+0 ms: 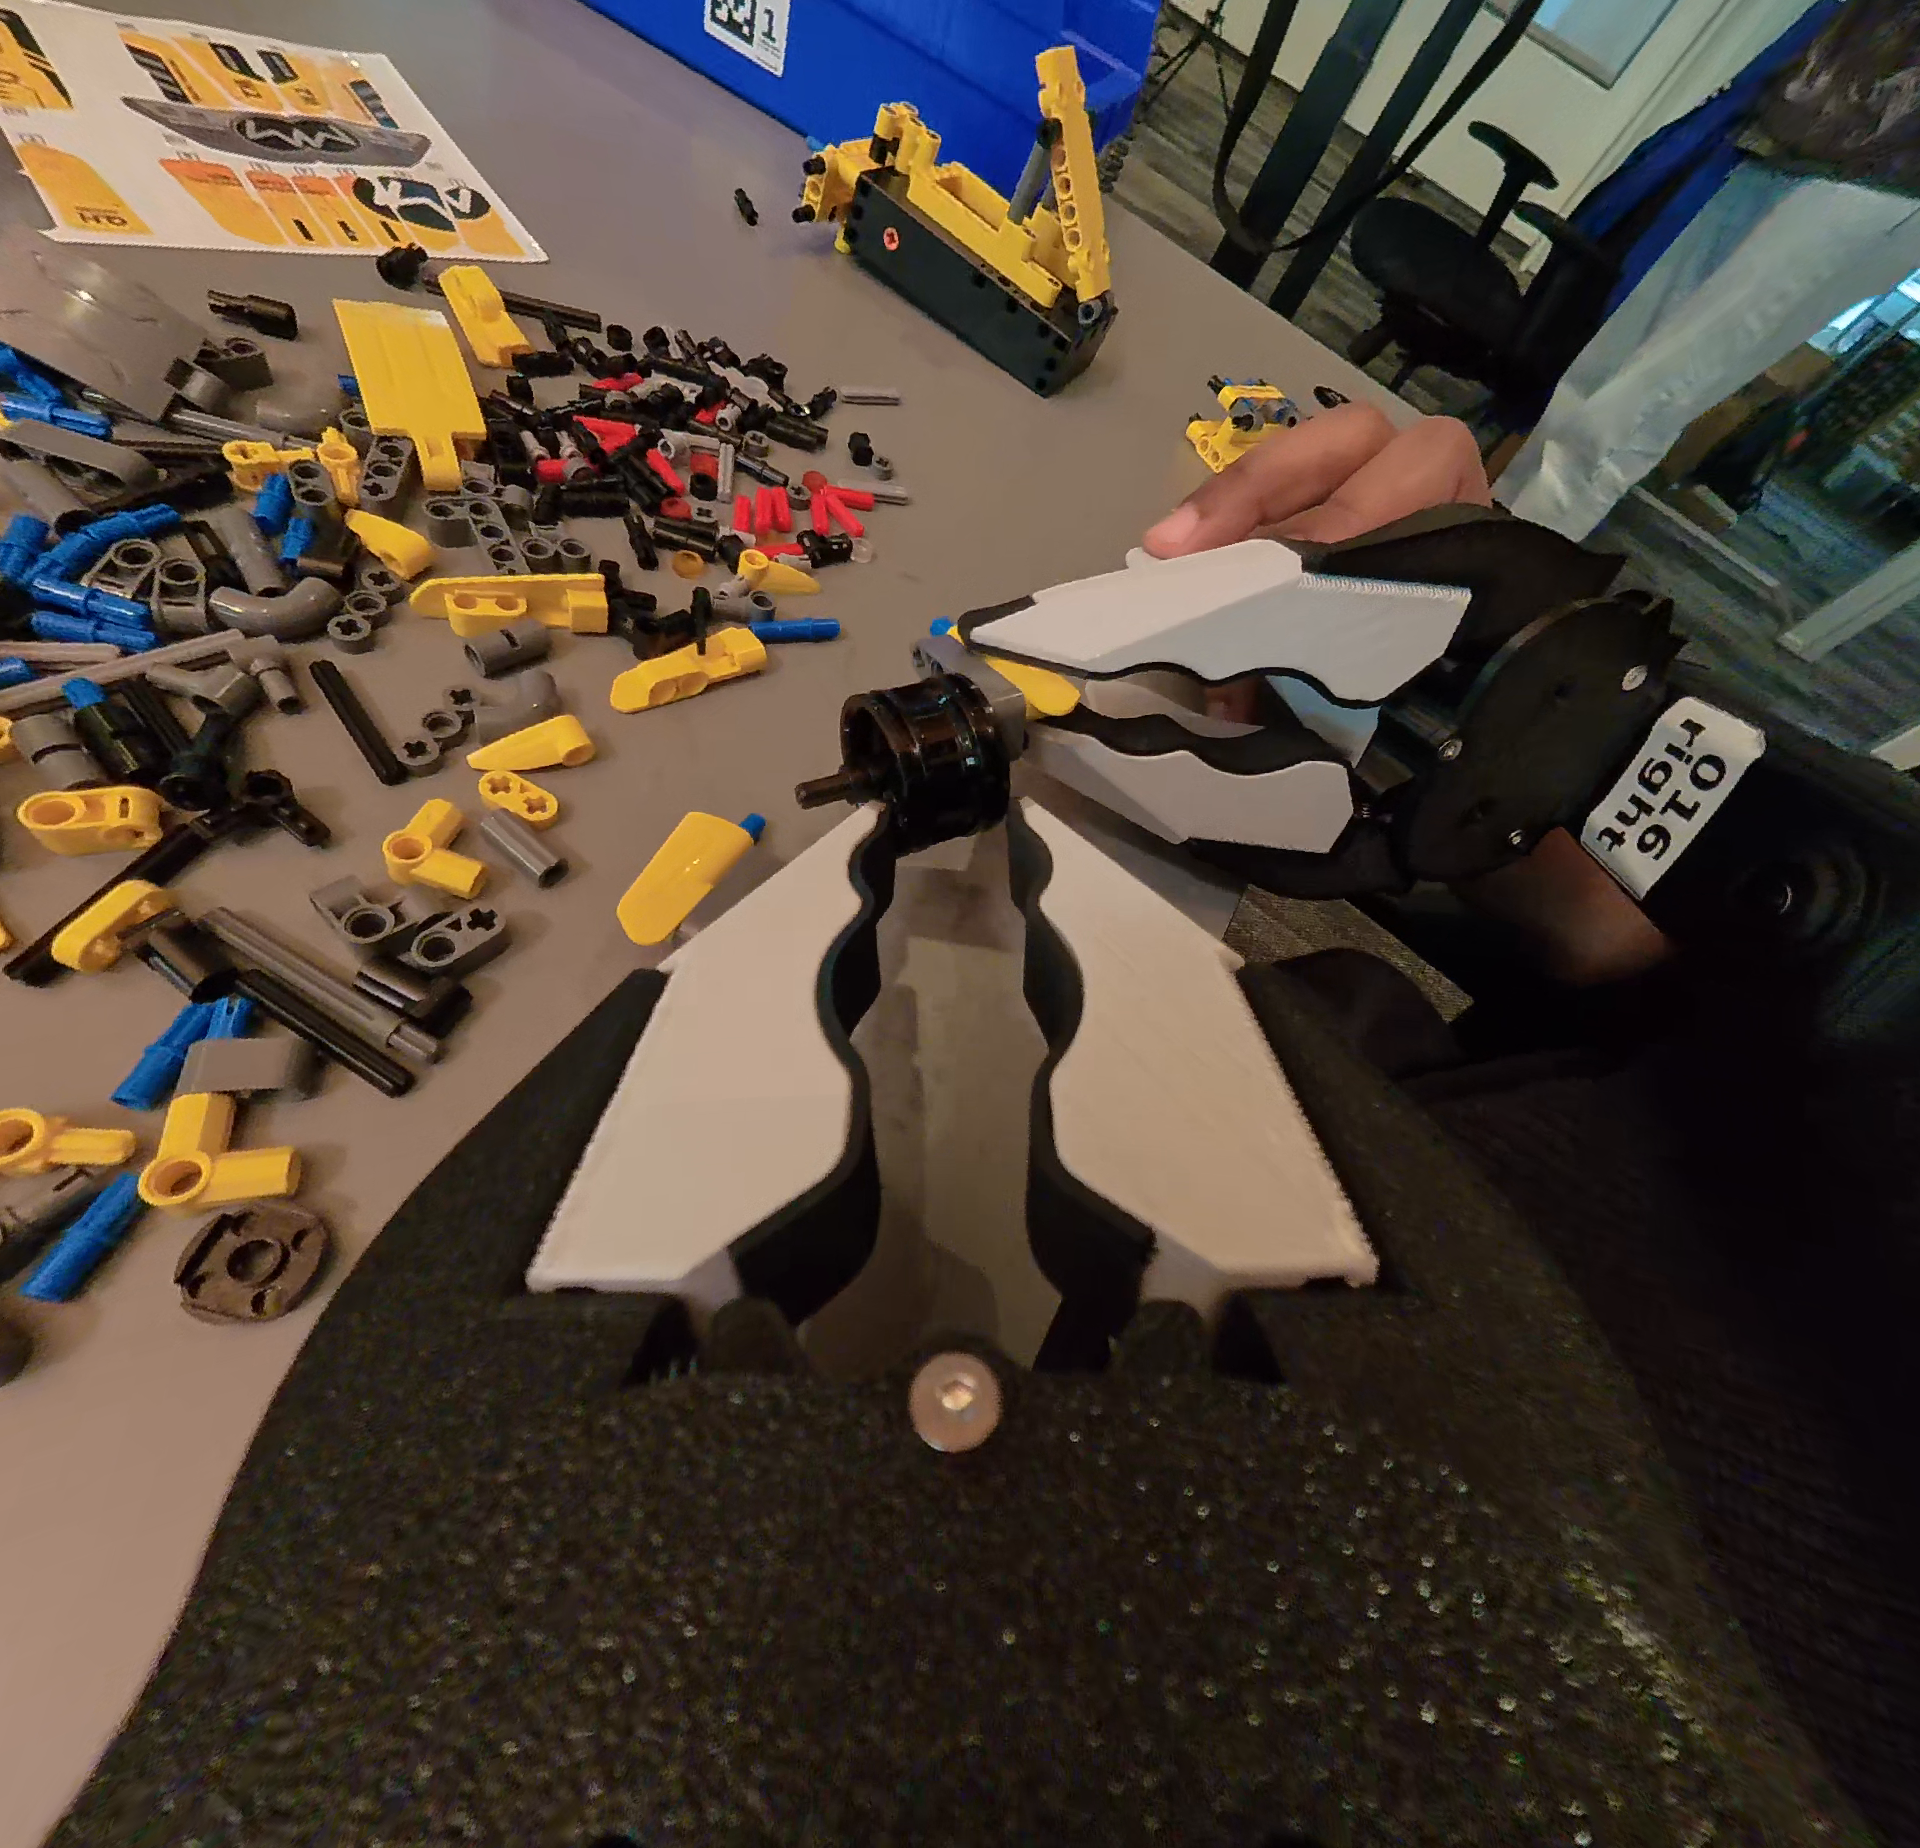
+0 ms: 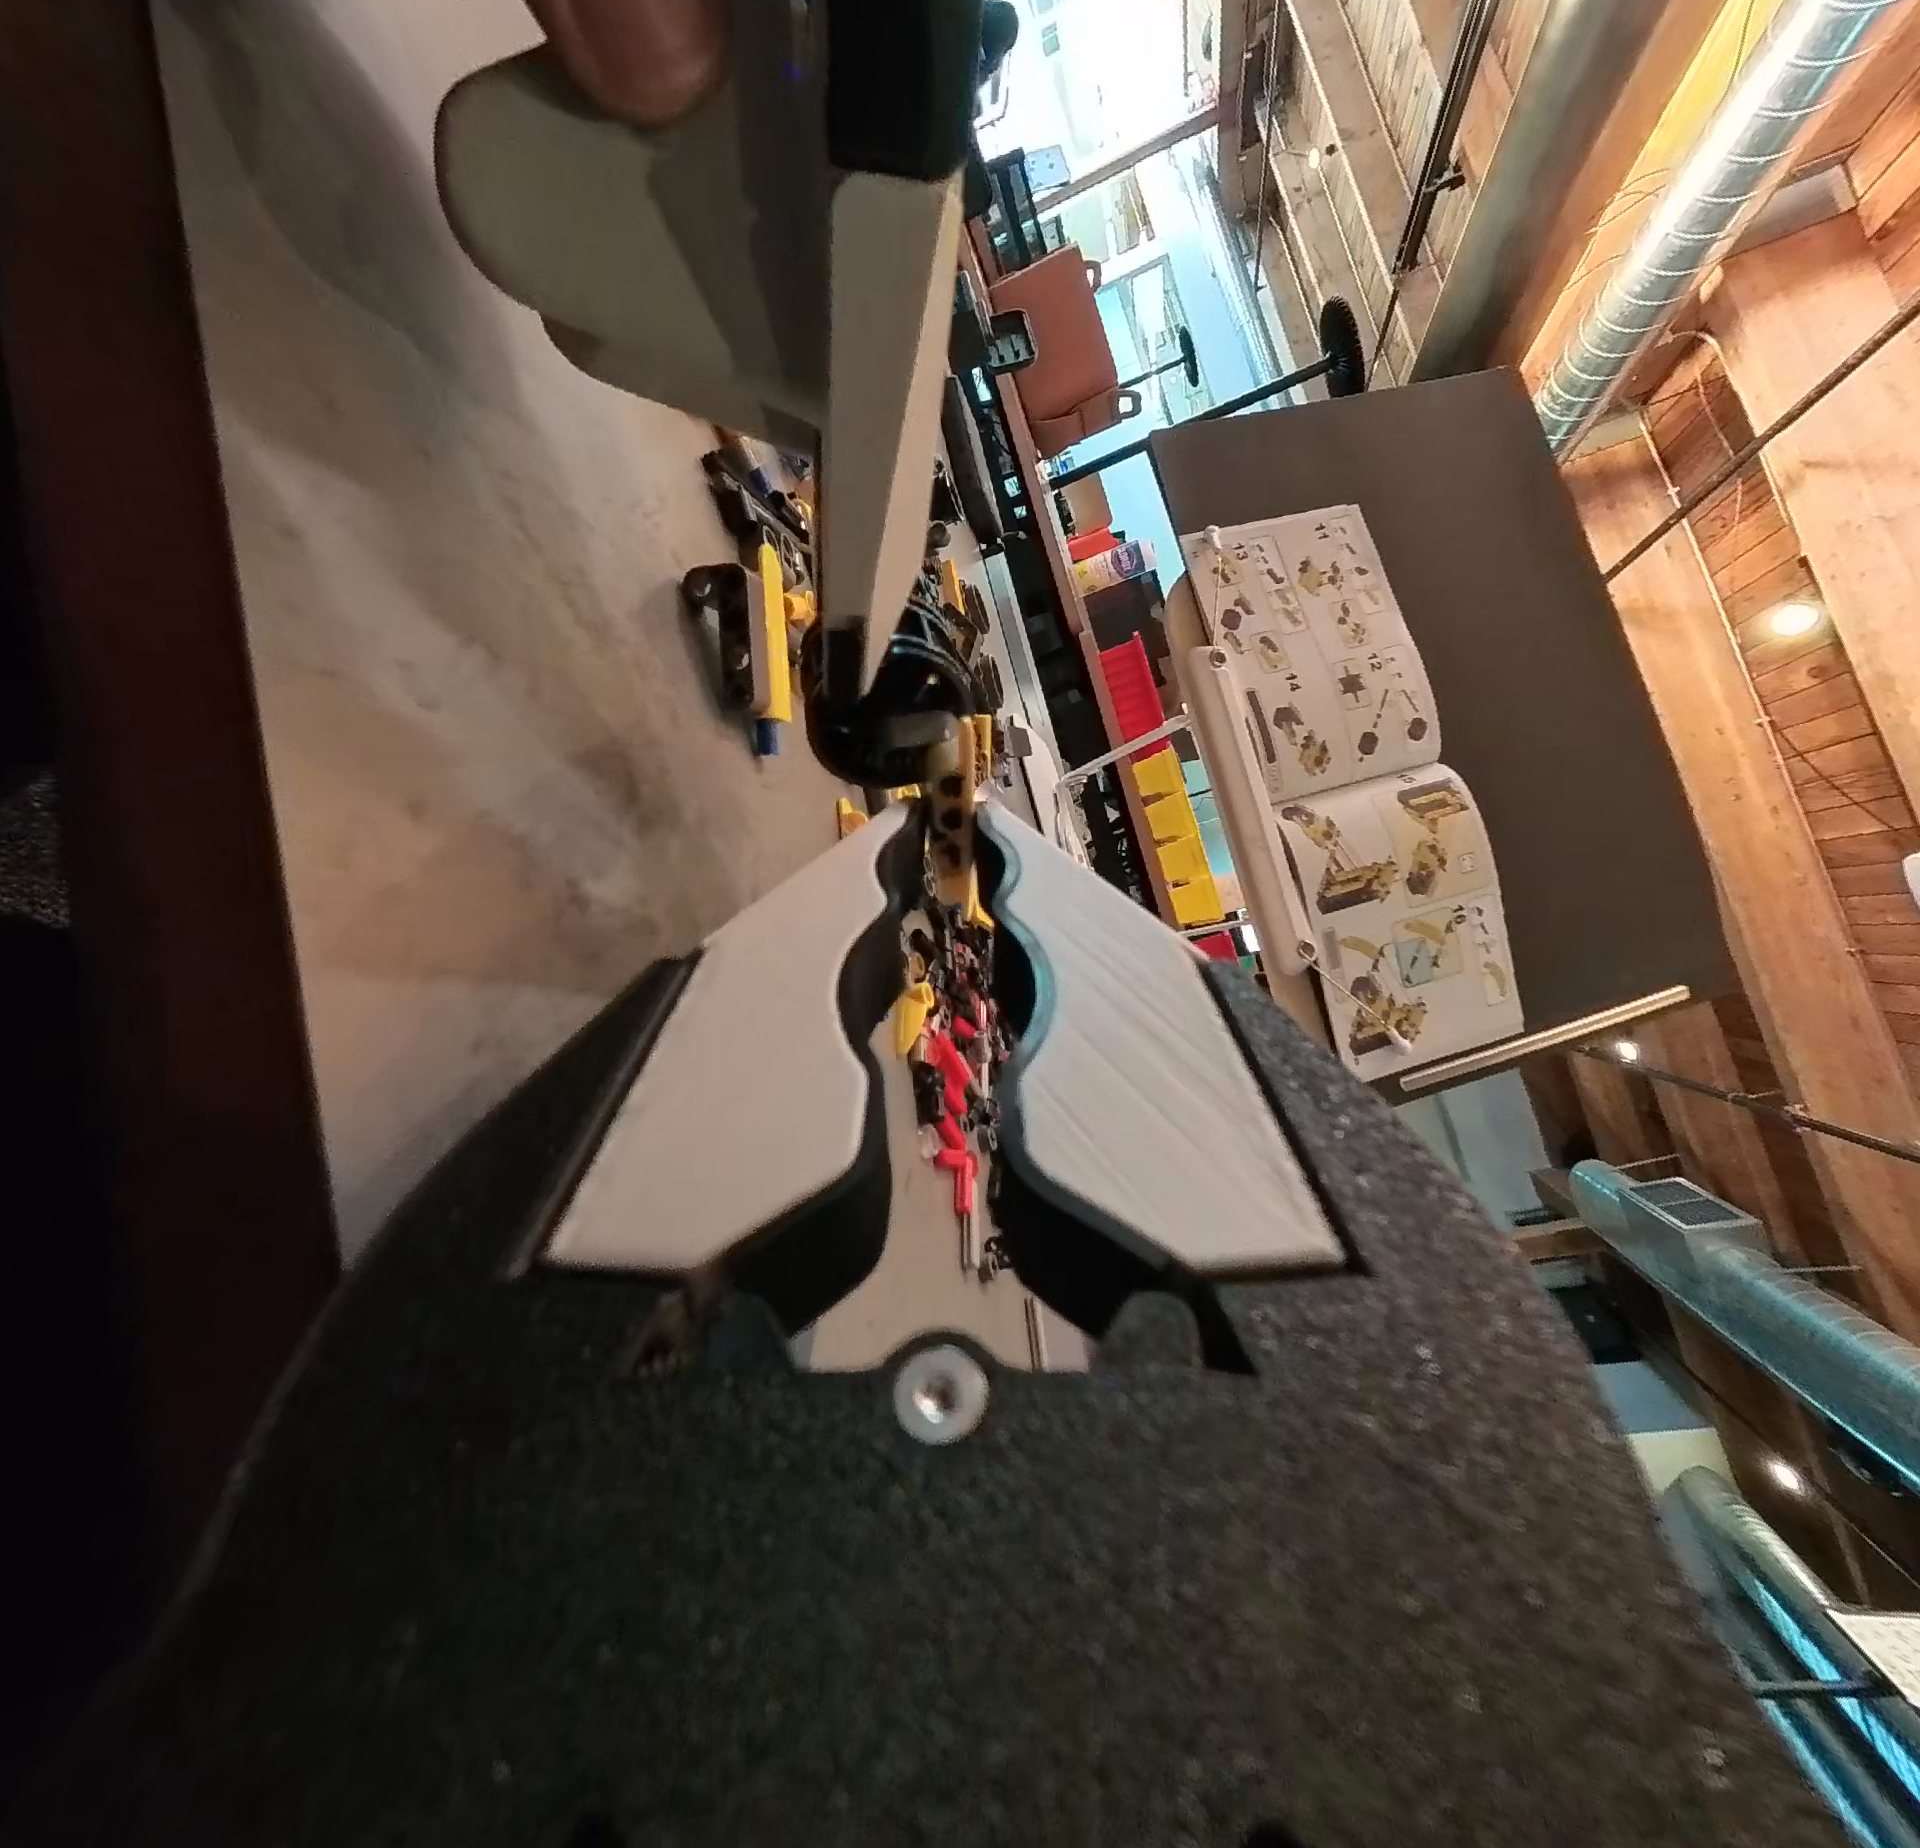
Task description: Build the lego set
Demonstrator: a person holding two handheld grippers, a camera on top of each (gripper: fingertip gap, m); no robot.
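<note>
In the left wrist view my left gripper (image 1: 943, 813) is shut on a black round hub (image 1: 920, 749) with a short black axle (image 1: 823, 788) sticking out to the left. It is held just above the grey table (image 1: 644, 188). My right gripper (image 1: 1003, 681) comes in from the right, shut on a yellow and grey beam (image 1: 1023, 690) that meets the hub's right side. A person's hand (image 1: 1309, 484) rests on its upper finger. In the right wrist view my right gripper (image 2: 948, 819) pinches the yellow holed beam (image 2: 951, 796). A left gripper finger (image 2: 883, 396) reaches down onto the black hub (image 2: 878, 733).
A pile of loose yellow, black, grey, blue and red parts (image 1: 468, 551) covers the table's left. A sticker sheet (image 1: 239, 136), a blue bin (image 1: 883, 22) and a part-built yellow and black assembly (image 1: 977, 250) stand farther off. An open instruction booklet (image 2: 1351, 759) stands on a holder. Left and right tips are no more than a few centimetres apart.
</note>
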